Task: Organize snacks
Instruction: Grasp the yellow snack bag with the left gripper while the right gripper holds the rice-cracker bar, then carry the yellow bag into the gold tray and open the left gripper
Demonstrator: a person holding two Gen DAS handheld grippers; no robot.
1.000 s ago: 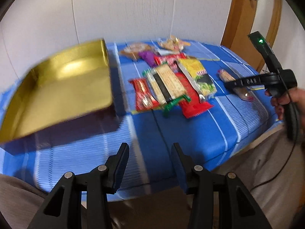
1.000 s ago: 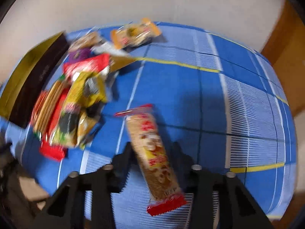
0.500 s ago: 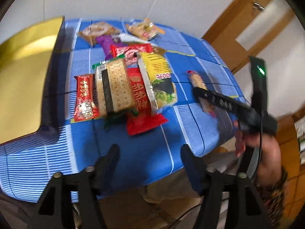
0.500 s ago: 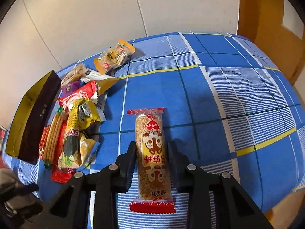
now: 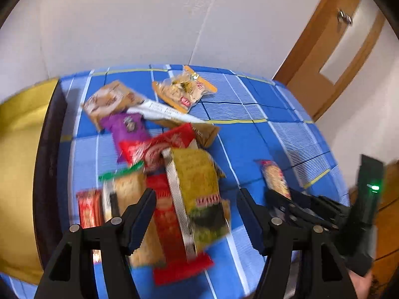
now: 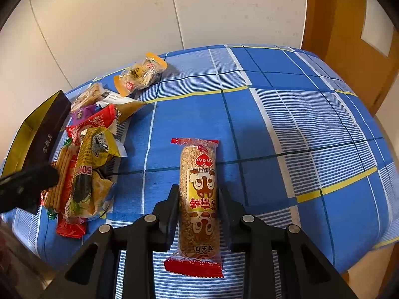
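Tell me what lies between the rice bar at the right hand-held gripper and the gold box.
The snack pile lies on the cloth between the rice bar and the gold box. The left hand-held gripper hovers over it too.

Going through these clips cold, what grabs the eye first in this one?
The long snack bar with the cartoon wrapper, lying on the blue checked tablecloth squeezed between the right tool. Then the heap of bright packets beside the gold box, with the left tool open above it.
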